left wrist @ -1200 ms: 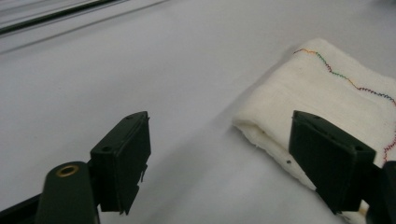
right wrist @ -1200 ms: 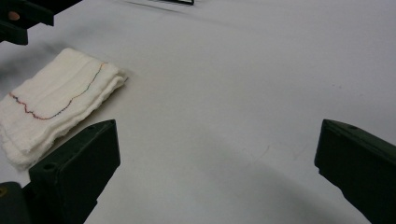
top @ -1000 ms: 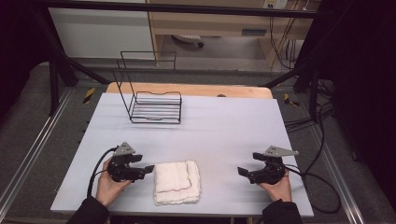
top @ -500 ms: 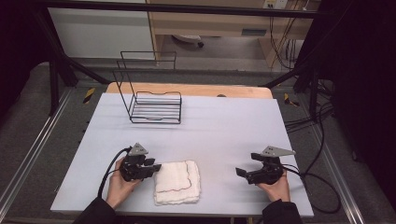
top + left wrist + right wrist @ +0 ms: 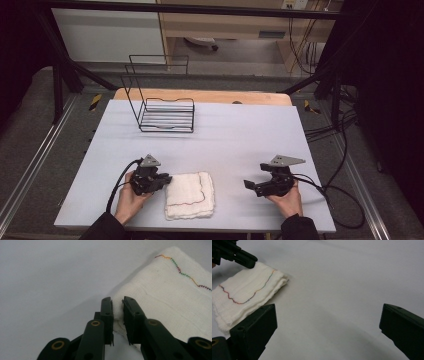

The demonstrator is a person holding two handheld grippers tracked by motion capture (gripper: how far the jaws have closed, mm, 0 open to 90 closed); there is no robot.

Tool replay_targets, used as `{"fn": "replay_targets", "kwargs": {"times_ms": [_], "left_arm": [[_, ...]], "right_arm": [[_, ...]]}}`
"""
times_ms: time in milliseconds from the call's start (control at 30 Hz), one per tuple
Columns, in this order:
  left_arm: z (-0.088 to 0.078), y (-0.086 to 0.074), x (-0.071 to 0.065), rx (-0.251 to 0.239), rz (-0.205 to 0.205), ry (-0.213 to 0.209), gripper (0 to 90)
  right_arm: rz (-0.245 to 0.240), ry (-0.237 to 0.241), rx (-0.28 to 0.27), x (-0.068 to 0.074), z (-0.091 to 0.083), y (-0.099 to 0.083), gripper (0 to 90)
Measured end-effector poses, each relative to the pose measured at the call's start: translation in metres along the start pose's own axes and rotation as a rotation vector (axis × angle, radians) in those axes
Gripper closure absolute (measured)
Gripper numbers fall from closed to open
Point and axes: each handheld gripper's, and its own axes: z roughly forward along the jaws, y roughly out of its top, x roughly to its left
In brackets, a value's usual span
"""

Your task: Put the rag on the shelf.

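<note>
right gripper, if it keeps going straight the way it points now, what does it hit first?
Likely the folded white cloth. The right gripper points left across the table, jaws open, with bare surface between. In its own view the cloth sits off to the left, so it might just clip the near edge.

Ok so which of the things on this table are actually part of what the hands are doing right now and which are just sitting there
In use:
- folded white cloth, its edge pinched
- left tongs, closed on the cloth's edge
- right tongs, open, clear of the cloth, likely next to join in

Just sitting there:
- black wire rack at the far side of the table, untouched
</note>
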Motion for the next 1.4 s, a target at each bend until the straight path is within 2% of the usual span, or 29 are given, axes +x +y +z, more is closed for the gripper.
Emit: {"fn": "replay_targets", "kwargs": {"times_ms": [67,100,267,300,600,767,900,933,1000,1033,1100,1233,1333,1400], "left_arm": [[0.0,0.0,-0.001,0.001,-0.002,0.003,79.4],[0.0,0.0,-0.002,-0.001,0.005,0.006,80.7],[0.0,0.0,-0.001,-0.004,0.019,0.003,82.0],[0.0,0.0,-0.001,-0.004,0.017,0.002,82.1],[0.001,-0.002,-0.001,-0.013,0.029,0.0,81.1],[0.001,-0.002,-0.003,-0.01,0.052,0.013,81.0],[0.001,-0.002,-0.004,-0.011,0.054,0.018,81.1],[0.001,-0.002,-0.004,-0.011,0.056,0.02,81.1],[0.002,-0.002,-0.005,-0.012,0.064,0.025,81.2],[0.002,-0.002,-0.005,-0.012,0.064,0.025,81.2],[0.002,-0.002,-0.005,-0.013,0.064,0.027,81.3],[0.001,-0.002,-0.006,-0.013,0.073,0.035,81.8],[0.001,-0.002,-0.006,-0.013,0.072,0.036,82.1],[0.001,-0.002,-0.006,-0.014,0.072,0.036,82.4]], "right_arm": [[-0.003,0.007,0.001,0.002,0.003,0.002,1.9],[-0.008,0.025,-0.001,0.007,0.008,0.005,2.3],[-0.038,0.039,0.007,0.021,0.021,0.016,4.3],[-0.028,0.041,0.007,0.023,0.024,0.018,4.9],[-0.05,0.035,0.035,0.041,0.047,0.031,11.1],[-0.071,0.064,0.065,0.055,0.07,0.042,18.5],[-0.083,0.067,0.099,0.062,0.086,0.046,24.5],[-0.083,0.067,0.099,0.062,0.086,0.046,24.5],[-0.05,0.088,0.111,0.062,0.095,0.045,31.1],[-0.05,0.088,0.111,0.062,0.095,0.045,31.1],[-0.062,0.08,0.12,0.06,0.099,0.043,37.8],[-0.058,0.105,0.118,0.06,0.105,0.042,45.7],[-0.06,0.105,0.137,0.06,0.107,0.04,48.0],[-0.067,0.115,0.15,0.06,0.109,0.038,55.3]]}}
